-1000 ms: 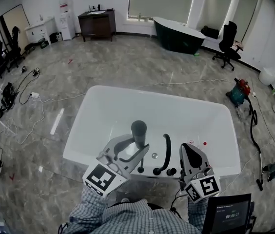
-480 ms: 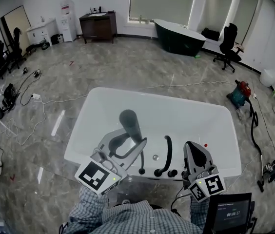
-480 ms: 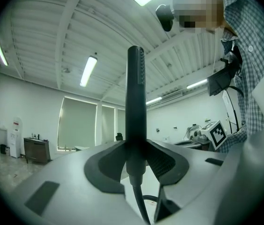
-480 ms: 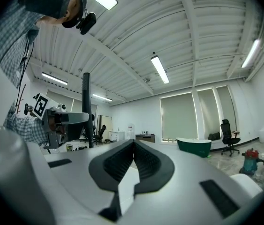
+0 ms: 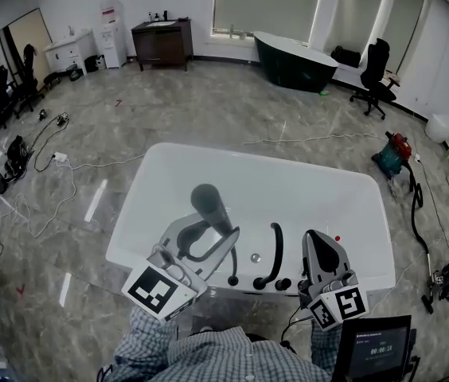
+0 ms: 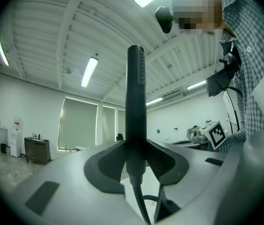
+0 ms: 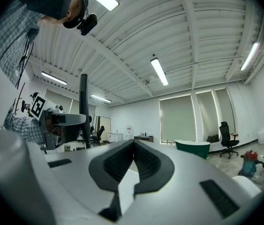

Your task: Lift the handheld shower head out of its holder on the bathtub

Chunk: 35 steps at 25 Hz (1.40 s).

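Observation:
My left gripper (image 5: 218, 239) is shut on the handle of the black handheld shower head (image 5: 208, 200), which hangs above the white bathtub (image 5: 169, 156) and tilts up and to the left. Its hose (image 5: 231, 270) runs down to the near rim beside the black curved faucet (image 5: 273, 253). In the left gripper view the shower head (image 6: 135, 97) stands upright, clamped between the pads of the left gripper (image 6: 135, 162). My right gripper (image 5: 318, 247) is over the rim to the right of the faucet. In its own view, the right gripper (image 7: 133, 154) is shut on nothing.
A dark green bathtub (image 5: 291, 56), an office chair (image 5: 372, 66) and a wooden cabinet (image 5: 159, 40) stand at the far wall. Cables (image 5: 45, 159) lie on the floor at left, a red vacuum (image 5: 394, 146) at right. A dark screen (image 5: 368, 348) sits at my lower right.
The left gripper has raised the shower head off the tub rim and tipped it to the left. In the last half second it has barely moved. The right gripper stayed put.

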### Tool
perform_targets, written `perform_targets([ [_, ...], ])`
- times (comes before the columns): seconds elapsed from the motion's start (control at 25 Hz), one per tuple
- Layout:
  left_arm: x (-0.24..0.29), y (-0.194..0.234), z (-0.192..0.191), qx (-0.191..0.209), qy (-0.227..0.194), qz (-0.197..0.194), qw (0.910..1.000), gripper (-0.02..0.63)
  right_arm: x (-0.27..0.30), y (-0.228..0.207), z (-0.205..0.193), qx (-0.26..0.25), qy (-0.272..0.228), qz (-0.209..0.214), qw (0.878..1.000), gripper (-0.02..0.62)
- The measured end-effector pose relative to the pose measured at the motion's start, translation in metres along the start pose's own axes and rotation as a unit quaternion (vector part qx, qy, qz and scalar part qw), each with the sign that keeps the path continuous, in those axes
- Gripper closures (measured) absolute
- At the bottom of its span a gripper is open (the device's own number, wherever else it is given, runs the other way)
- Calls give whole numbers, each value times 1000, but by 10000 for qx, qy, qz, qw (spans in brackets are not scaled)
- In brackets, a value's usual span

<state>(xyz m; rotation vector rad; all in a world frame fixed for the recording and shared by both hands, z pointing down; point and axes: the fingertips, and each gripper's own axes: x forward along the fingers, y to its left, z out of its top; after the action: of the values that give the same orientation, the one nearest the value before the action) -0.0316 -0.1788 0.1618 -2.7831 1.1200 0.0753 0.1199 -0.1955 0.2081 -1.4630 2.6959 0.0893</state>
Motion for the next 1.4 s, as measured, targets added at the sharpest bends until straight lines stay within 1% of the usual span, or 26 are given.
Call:
perform_targets([
  [0.2, 0, 1, 2, -80, -89, 3, 9999, 482, 2, 1, -1, -29, -3, 22, 10000, 580],
  [0.64, -1, 0, -5, -67, 16, -8, 10000, 482, 2, 5, -5, -84, 81, 71, 9999, 580],
  [0.88, -2, 1, -2, -65, -47, 24, 10000, 482, 2, 5, -6, -67, 78, 55, 9999, 580],
  [1.04, -3, 0, -5, -55, 9, 9, 10000, 482, 3, 7, -7, -58, 83, 76, 9999, 580],
  [1.4, -3, 1, -5, -78, -5, 11, 10000, 483, 4, 8, -9, -66, 104, 103, 9999, 581],
])
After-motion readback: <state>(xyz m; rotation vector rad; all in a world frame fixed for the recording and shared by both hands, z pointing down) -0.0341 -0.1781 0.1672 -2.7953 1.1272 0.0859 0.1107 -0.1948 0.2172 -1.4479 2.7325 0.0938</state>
